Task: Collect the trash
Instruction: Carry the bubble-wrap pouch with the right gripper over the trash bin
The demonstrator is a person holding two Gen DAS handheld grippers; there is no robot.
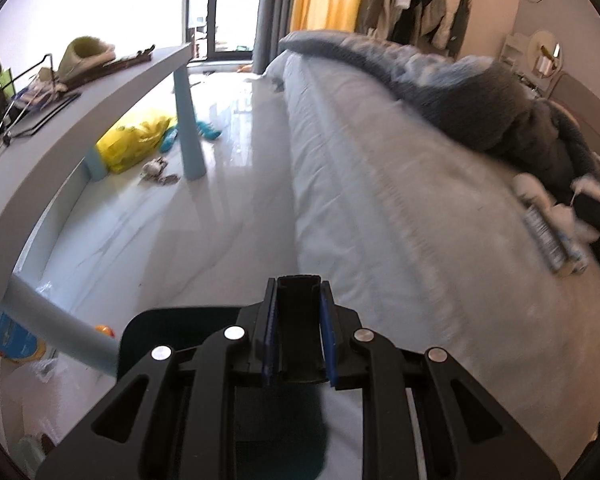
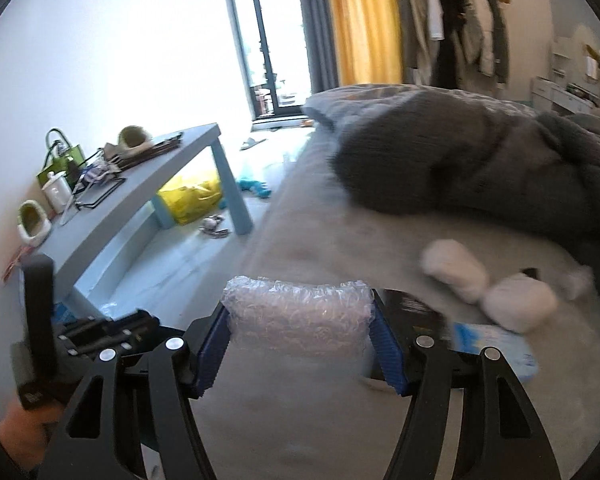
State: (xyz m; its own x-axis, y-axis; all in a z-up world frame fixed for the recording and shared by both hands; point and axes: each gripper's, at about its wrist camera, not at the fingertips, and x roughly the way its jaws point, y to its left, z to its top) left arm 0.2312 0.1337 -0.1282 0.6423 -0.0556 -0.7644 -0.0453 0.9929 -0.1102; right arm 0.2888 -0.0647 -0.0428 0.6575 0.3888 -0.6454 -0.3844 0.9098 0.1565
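My right gripper [image 2: 300,320] is shut on a wad of clear bubble wrap [image 2: 298,312], with both blue pads pressed into its sides, above the grey bedsheet. My left gripper [image 1: 299,320] is shut on a narrow black object [image 1: 299,308], whose dark rounded body [image 1: 172,328] spreads out below and to the left; what it is I cannot tell. Crumpled white tissues [image 2: 452,268] and a blue-and-white pack [image 2: 496,346] lie on the bed to the right. They also show in the left wrist view as tissues [image 1: 532,190] beside a printed tube [image 1: 548,236].
A pale blue table [image 1: 100,92] with clutter on it stands to the left, with a yellow bag [image 1: 134,140] on the glossy floor beneath it. A grey blanket [image 2: 480,160] is heaped on the bed [image 1: 400,200]. A hand [image 2: 20,428] holds the other tool's black handle.
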